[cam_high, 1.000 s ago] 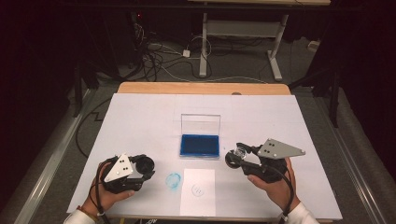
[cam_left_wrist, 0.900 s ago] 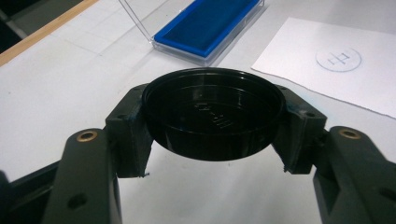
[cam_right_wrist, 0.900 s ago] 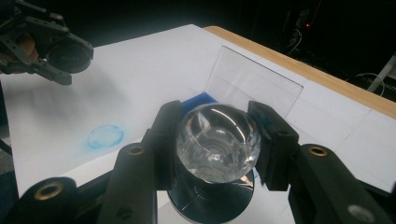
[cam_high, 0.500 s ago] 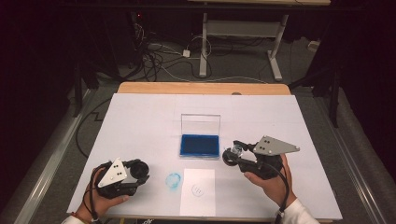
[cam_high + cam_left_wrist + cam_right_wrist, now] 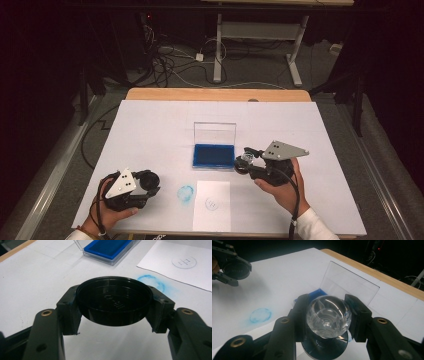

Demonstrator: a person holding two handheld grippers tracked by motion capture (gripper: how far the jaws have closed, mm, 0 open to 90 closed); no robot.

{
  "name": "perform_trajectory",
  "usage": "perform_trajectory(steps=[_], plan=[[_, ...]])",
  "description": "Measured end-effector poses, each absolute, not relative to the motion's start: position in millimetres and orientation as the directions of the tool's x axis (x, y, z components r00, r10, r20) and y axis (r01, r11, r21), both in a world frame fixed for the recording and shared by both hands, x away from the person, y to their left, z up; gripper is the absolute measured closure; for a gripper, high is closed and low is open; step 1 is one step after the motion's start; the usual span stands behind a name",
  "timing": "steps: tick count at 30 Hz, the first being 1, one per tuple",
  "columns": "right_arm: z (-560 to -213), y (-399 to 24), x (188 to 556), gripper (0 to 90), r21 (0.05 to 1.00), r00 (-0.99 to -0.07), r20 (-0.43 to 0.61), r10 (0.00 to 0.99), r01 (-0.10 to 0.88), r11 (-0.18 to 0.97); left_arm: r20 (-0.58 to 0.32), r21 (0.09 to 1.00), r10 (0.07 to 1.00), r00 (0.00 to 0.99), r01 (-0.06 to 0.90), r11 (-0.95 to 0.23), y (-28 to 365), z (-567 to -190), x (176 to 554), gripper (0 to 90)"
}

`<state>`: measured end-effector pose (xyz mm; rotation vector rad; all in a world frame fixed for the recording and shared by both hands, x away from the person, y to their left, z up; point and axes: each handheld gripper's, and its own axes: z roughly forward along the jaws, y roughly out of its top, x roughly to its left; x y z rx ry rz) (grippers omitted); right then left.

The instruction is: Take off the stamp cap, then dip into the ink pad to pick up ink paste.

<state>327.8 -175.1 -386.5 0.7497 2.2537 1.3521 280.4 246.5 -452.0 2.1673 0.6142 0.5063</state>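
Left side first: my left gripper [image 5: 150, 187] has its fingers [image 5: 68, 312] clamped on a round black cap [image 5: 114, 301] — one pad on each side of its rim, open side facing up at the camera. In the high view it sits low over the counter [image 5: 150, 130], near the front left corner. Just past the fingertips on the white surface there's a smudgy blue ring [image 5: 151, 282], and beyond that a white paper sheet [image 5: 180, 266] with a faint round stamp mark [image 5: 184, 262] on it. Further out ahead of the left fingers is the blue ink pad [image 5: 110, 247] in its clear case.

Moving right, the ink pad in the high view is about mid-counter with its clear lid [image 5: 214, 133] standing up behind it, and the paper sheet lies in front of it, towards me.

My right gripper [image 5: 244, 162] has its fingers [image 5: 358, 315] pressed on a clear faceted knob [image 5: 328, 316], which looks like the handle of a stamp — there's a dark round base [image 5: 324, 346] below it, between the fingers. The ink pad is right at those fingertips, just beyond the knob, and the upright lid is behind that. Off to the far left of the right gripper view I can see the other gripper with the black cap, well apart from this one.
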Motion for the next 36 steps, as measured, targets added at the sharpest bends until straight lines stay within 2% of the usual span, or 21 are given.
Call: perform_trajectory(steps=[36], plan=[[-386, -158, 350, 57.5, 0.881, -0.773, -0.086, 0.629, 0.236, 0.41, 0.127, 0.785, 0.574, 0.809, 0.271, -0.556, 245, -456, 282, 36.3]])
